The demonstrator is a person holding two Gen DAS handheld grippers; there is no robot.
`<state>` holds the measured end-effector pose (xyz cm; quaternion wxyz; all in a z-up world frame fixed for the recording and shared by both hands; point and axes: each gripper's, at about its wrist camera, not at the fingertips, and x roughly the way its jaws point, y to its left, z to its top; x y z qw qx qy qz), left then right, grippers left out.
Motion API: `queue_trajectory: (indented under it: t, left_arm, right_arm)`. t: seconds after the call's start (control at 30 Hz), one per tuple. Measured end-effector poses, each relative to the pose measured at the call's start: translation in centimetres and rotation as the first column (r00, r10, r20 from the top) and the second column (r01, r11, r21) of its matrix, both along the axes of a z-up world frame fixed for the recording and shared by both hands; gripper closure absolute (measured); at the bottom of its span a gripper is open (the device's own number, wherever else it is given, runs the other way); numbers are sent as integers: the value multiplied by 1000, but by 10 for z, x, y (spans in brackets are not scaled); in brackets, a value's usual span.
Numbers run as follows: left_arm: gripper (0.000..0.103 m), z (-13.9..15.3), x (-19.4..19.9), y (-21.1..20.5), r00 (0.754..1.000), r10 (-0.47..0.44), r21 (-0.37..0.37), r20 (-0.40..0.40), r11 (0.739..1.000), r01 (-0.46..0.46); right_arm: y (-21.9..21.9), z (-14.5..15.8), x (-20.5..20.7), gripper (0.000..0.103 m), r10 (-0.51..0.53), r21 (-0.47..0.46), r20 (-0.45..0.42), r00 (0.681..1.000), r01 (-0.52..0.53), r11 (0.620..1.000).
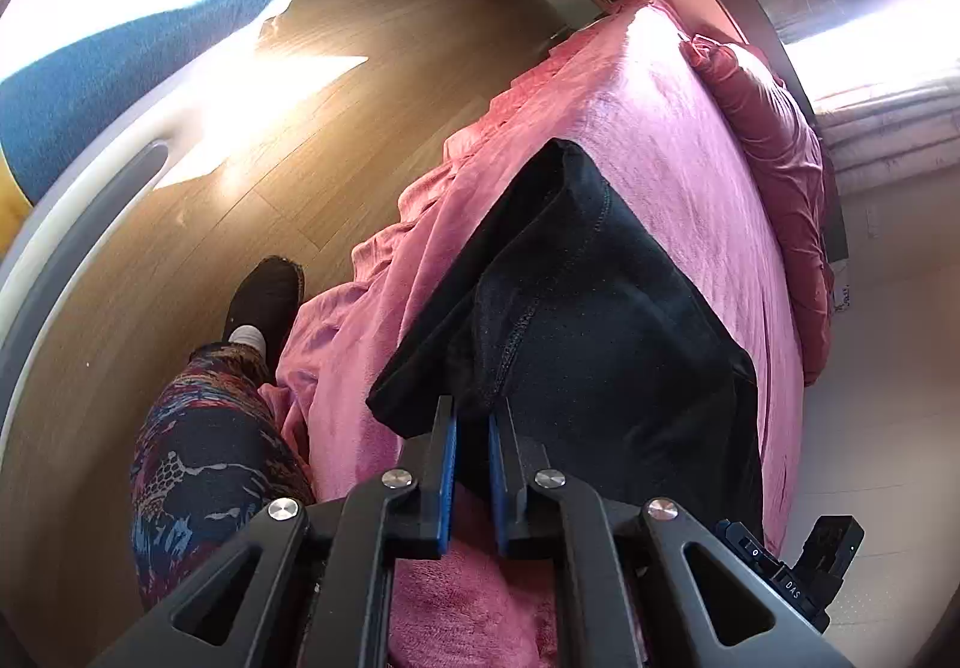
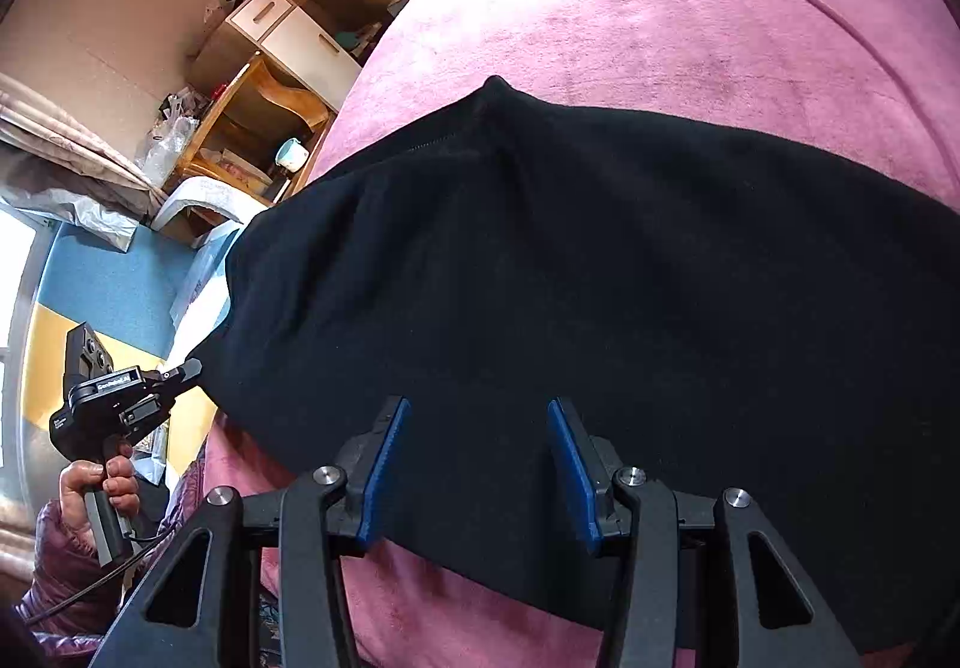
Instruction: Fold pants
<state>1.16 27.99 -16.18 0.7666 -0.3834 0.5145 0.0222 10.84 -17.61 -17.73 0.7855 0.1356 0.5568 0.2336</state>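
Two grippers: your left gripper (image 1: 473, 416), lower centre, pinches the black pants (image 1: 600, 320); your right gripper (image 2: 478, 413) hovers spread wide above them, empty.

Right gripper body (image 1: 792, 587), lower right of your left wrist view: you read "DAS".
Left gripper body (image 2: 114, 386), lower left of your right wrist view: label too blurred to read.

Black pants (image 2: 600, 278) on pink blanket (image 2: 660, 20); blue-padded claws.

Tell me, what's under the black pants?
A pink blanket lies under the black pants, showing all around them. What is beneath the blanket is covered, so I cannot tell.
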Motion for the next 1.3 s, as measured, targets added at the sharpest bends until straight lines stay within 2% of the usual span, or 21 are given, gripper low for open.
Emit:
queue_trajectory:
  t: [0.13,0.27,0.33,0.43,0.5,0.57,0.67,0.73,0.8,0.87,0.9,1.0,1.1,1.17,1.2,1.23,1.3]
  left_arm:
    - [95,21,-9,2,998,-46,62,50,997,43]
    - [95,-2,-3,3,998,-60,92,-17,994,62]
    - [95,-14,1,-4,995,-86,142,-59,985,94]
    - [93,-18,0,-5,994,-85,156,-72,983,95]
    - [83,-11,-1,-1,997,-42,195,-70,979,55]
    - [75,0,-3,6,997,25,273,-78,962,-3]
    - [75,26,-6,5,998,62,338,1,939,-58]
    - [75,45,-4,-9,997,8,323,77,946,-33]
    - [74,55,3,-33,989,-86,306,124,951,44]
    - [74,56,13,-66,970,-196,272,145,950,152]
    - [74,56,19,-85,955,-256,262,150,942,211]
    - [74,50,31,-143,896,-420,271,143,887,373]
    - [74,48,40,-195,829,-542,279,137,824,493]
    - [74,48,45,-225,782,-608,283,138,781,557]
    - [74,48,47,-239,758,-638,290,135,757,585]
    - [74,47,49,-252,734,-666,300,130,732,611]
    - [74,45,52,-275,694,-710,318,119,690,651]
  right_arm:
    - [-7,1,-17,55,34,-10,-10,999,-34,999]
    - [-10,-19,-26,55,28,-32,-54,998,-30,999]
    - [-8,-22,-30,55,41,-41,-37,998,-43,998]
    - [-9,-27,-31,54,27,-38,-26,999,-28,999]
    - [-9,-29,-33,54,22,-31,-24,999,-22,999]
    - [-11,-29,-33,54,17,-20,-22,1000,-18,1000]
    - [-15,-30,-37,54,1,0,-18,1000,-1,1000]
    - [-17,-28,-39,54,-14,18,-22,1000,15,1000]
    - [-26,-24,-41,55,-37,56,-33,999,39,998]
    - [-43,-17,-44,55,-81,79,-25,996,83,993]
    - [-53,-14,-45,55,-108,84,-18,994,109,991]
    - [-100,-2,-53,55,-230,97,-2,973,229,969]
    - [-156,8,-70,55,-384,103,11,923,381,919]
    - [-202,12,-85,55,-502,101,11,865,498,861]
    - [-227,11,-95,55,-565,107,1,825,562,820]
    - [-249,11,-104,55,-622,108,-9,783,619,778]
    - [-293,7,-127,55,-736,120,-29,677,733,669]
